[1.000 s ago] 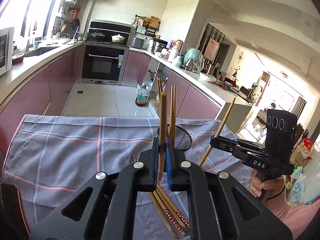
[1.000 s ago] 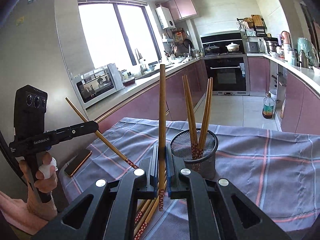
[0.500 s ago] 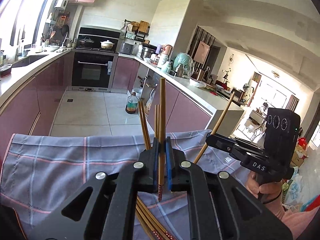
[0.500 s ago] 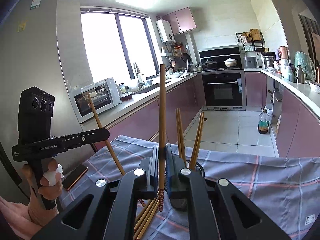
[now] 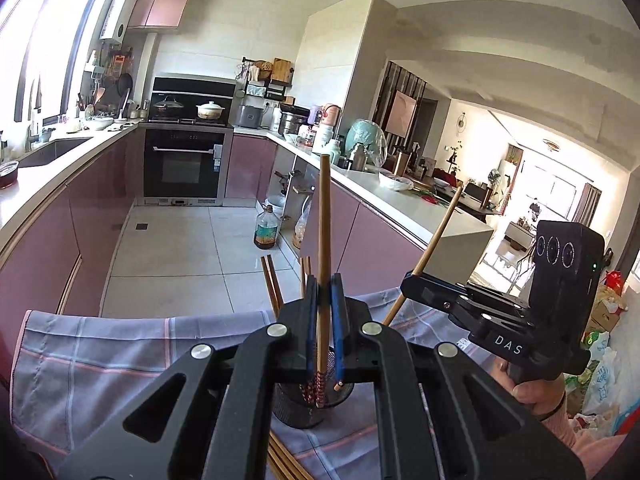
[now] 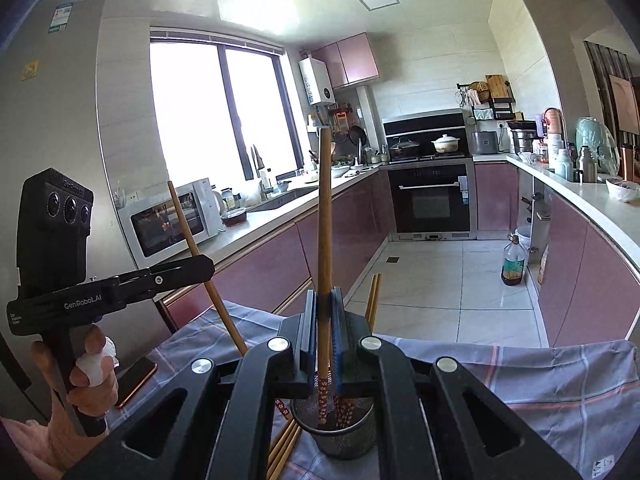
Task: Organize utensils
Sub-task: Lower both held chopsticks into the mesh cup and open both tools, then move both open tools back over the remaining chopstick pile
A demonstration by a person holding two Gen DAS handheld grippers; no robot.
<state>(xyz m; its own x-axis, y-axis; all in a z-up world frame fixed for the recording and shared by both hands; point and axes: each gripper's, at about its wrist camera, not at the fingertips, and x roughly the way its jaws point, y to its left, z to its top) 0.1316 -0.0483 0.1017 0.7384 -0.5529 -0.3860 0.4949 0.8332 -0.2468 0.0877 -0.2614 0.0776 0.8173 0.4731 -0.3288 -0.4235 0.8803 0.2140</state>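
1 brown wooden chopstick (image 5: 323, 240) stands upright above the black mesh holder (image 6: 344, 436); 1 other (image 6: 192, 244) tilts; loose chopsticks (image 6: 284, 446) lie beside it.

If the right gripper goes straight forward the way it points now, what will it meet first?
Most likely the mesh holder. It stands just beyond and below the right gripper, which is shut on a chopstick whose patterned end already hangs at the holder's mouth. Depth is unclear, so it might pass just above the rim.

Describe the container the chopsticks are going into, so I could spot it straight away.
Start at the checked cloth covering the near table. Near its middle stands a small black wire-mesh cup holding chopsticks upright; it is the only see-through, standing thing, while loose chopsticks lie flat beside it.
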